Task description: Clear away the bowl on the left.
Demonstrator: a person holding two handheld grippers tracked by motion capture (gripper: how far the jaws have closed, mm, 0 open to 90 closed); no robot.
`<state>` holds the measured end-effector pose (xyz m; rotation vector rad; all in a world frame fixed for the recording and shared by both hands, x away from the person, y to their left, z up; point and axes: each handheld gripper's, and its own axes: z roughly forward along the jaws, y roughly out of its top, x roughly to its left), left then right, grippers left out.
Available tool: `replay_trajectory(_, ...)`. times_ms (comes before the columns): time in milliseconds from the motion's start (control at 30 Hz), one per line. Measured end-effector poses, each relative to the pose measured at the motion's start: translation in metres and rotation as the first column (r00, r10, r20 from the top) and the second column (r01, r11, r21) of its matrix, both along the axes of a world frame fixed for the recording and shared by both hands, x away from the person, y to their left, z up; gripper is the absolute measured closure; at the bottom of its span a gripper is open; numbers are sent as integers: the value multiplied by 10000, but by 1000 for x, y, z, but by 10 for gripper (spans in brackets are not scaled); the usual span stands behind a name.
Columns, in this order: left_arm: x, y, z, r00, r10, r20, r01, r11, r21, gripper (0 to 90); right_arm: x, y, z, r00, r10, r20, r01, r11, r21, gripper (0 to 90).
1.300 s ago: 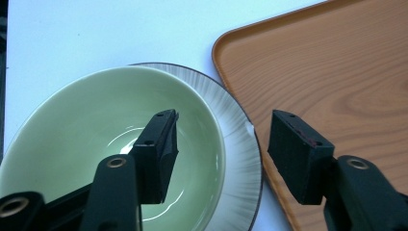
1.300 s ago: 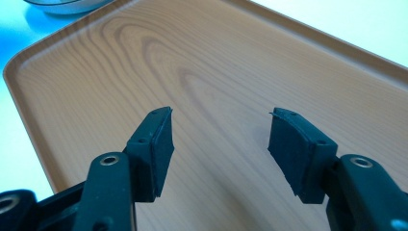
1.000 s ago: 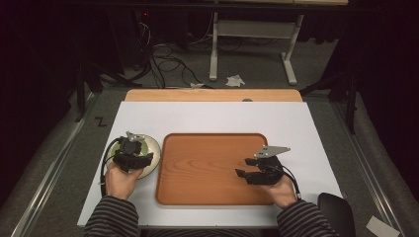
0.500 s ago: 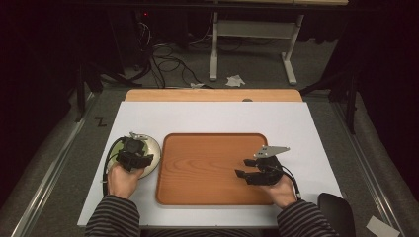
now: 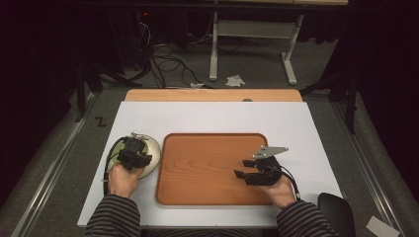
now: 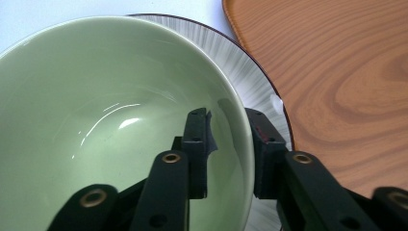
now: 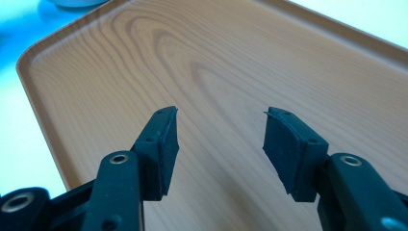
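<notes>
Gripping the green bowl [image 6: 110,125] by its rim, my left gripper [image 6: 226,154] has one jaw inside and one outside the wall, the bowl sitting on a ribbed plate [image 6: 262,91] just left of the wooden tray [image 5: 212,168]. I judge a level, steady lift best, so the bowl leaves the plate cleanly. My right gripper [image 7: 219,149] hangs wide and empty over the tray. The left gripper view reveals the rim grasp; the high view, the layout on the white table [image 5: 207,116].

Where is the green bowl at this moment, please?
In the high view the green bowl is on the white table, just left of the wooden tray. The left gripper has its jaws astride the rim, over a ribbed plate.
</notes>
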<state>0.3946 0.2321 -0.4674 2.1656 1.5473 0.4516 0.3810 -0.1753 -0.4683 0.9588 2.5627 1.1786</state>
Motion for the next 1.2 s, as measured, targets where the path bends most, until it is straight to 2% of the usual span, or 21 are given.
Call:
replay_trajectory(67,0,0,0,10000,-60,-16,60,10000,-21,762,-1,0,1,10000,-45,-4,45,10000,26,481)
replay_trajectory(533,2,-2,0,9998,-46,-184,48,9999,104,766,-1,3,-2,9999,108,-78,-109,9997,-199,481)
replay_trajectory(700,1,-5,1,9993,-300,-226,309,9986,420,785,-1,4,-2,9998,150,-142,-152,9997,-182,481)
replay_trajectory(833,1,-9,1,9981,-602,-131,608,9971,461,819,0,3,-3,9989,144,-445,-138,9998,143,481)
replay_trajectory(933,0,-13,2,9972,-720,-210,734,9942,791,827,1,1,-2,9983,149,-569,-134,9995,275,481)
replay_trajectory(1033,0,-15,2,9969,-785,-79,789,9921,979,832,1,1,-2,9981,142,-591,-124,9995,291,482)
replay_trajectory(1100,-2,-16,5,9966,-809,146,788,9906,1119,838,1,1,-2,9983,179,-560,-163,9995,282,482)
replay_trajectory(1200,-3,-15,7,9962,-842,215,816,9915,1012,845,1,1,-2,9980,180,-601,-163,9995,277,482)
